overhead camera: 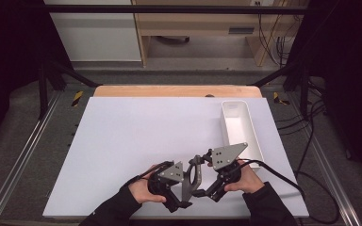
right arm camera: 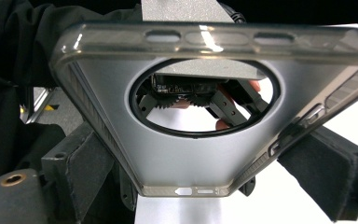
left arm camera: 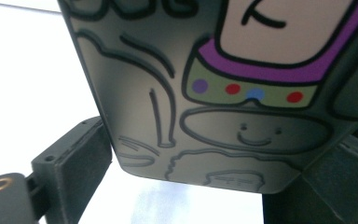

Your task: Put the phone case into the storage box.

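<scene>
Two grippers are being held close together at the near table edge. A phone case (overhead camera: 194,175) is being clamped between them above the white table (overhead camera: 122,141): its decorated end by the left gripper (overhead camera: 181,181), its clear end with the round cutout by the right gripper (overhead camera: 206,181). Farther right, a white bin (overhead camera: 226,123) is sitting.

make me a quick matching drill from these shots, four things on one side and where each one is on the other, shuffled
Things:
1. phone case
2. white bin
3. left gripper
4. right gripper

Places:
A. in the person's right hand, near the bin
B. between both grippers, above the table's near edge
C. at the table's right side, standing apart
D. in the person's left hand

Pairs: 1-B, 2-C, 3-D, 4-A
</scene>
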Tool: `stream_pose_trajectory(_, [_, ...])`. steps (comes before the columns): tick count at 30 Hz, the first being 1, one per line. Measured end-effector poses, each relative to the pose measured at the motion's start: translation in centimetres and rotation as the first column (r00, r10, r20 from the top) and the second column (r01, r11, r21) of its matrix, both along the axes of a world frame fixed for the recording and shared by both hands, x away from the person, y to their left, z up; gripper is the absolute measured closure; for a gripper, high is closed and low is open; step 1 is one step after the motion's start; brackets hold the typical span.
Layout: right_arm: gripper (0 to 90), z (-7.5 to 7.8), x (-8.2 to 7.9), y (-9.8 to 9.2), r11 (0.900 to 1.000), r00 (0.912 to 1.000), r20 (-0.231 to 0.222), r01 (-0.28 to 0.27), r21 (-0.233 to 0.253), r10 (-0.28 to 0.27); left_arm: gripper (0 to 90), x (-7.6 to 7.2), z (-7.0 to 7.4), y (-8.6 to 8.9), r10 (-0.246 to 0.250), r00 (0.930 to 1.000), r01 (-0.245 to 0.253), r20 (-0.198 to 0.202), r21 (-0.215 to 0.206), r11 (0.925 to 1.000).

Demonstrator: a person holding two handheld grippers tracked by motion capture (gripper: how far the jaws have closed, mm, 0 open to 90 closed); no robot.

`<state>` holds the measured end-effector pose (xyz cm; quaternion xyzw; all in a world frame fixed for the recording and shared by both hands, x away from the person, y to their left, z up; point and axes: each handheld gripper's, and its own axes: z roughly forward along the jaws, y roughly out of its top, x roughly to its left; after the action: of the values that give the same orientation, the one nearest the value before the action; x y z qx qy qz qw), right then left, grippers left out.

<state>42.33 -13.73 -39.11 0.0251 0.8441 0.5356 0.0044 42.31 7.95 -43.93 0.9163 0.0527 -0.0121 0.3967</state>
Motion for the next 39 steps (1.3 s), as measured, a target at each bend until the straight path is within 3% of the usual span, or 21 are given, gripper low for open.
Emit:
stream_pose_trajectory(7, [12.0,0.6,0.3,-0.5,0.998,0.9982,0.011,0.058,0.015,-0.058,3.2,0.4,0.5,0.9,0.054,0.9986,-0.054,-0.002,-0.034,0.998])
stream_pose_trajectory(13, [11.9,1.1,0.5,-1.1,0.993,0.993,0.025,0.115,0.028,-0.116,2.2,0.7,0.8,2.4,0.114,0.9935,-0.114,-0.005,-0.07,0.991])
stream_pose_trajectory(19, [11.8,1.3,0.6,-1.6,0.987,0.987,0.032,0.157,0.033,-0.158,0.3,0.8,1.1,4.1,0.185,0.9827,-0.184,-0.002,-0.12,0.9755])
stream_pose_trajectory(23, [11.8,1.6,0.7,-2.0,0.982,0.9827,0.035,0.18,0.049,-0.182,0.3,1.0,1.3,5.3,0.238,0.9712,-0.235,0.003,-0.157,0.9593])
stream_pose_trajectory(26, [11.8,2.0,0.7,-2.4,0.978,0.9783,0.036,0.202,0.058,-0.204,0.2,1.1,1.4,6.4,0.288,0.9576,-0.282,0.006,-0.184,0.9416])
stream_pose_trajectory(28, [11.8,2.2,0.7,-2.6,0.975,0.9759,0.034,0.213,0.066,-0.216,0.3,1.2,1.4,7.2,0.328,0.9445,-0.32,0.007,-0.201,0.9256])
stream_pose_trajectory(34, [11.8,2.8,0.8,-3.2,0.964,0.9674,0.027,0.248,0.096,-0.252,0.5,1.4,1.6,9.8,0.466,0.8846,-0.45,-0.01,-0.277,0.8487])
stream_pose_trajectory(39, [11.8,3.2,1.0,-3.6,0.954,0.958,0.021,0.282,0.105,-0.286,0.8,1.3,1.6,11.8,0.535,0.8447,-0.506,0.006,-0.314,0.803])
